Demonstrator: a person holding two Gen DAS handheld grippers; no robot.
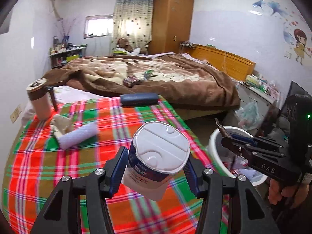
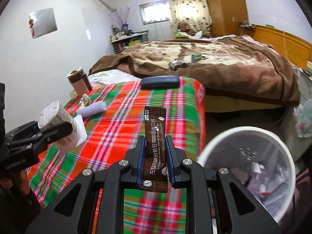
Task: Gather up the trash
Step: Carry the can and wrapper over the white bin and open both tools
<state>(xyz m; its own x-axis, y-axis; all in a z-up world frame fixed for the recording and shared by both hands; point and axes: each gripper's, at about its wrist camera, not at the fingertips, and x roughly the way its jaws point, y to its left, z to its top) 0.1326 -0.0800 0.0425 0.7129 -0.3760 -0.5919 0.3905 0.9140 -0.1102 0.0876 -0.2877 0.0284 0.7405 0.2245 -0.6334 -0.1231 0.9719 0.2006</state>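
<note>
While clamped between closed jaws, yogurt cup (image 1: 156, 156) and coffee sachet (image 2: 155, 148).

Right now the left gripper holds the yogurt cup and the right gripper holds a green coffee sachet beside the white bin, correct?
Nearly: the coffee sachet is brown, not green, as the right wrist view shows. The left gripper does hold the yogurt cup, and the right gripper is beside the white bin.
</note>
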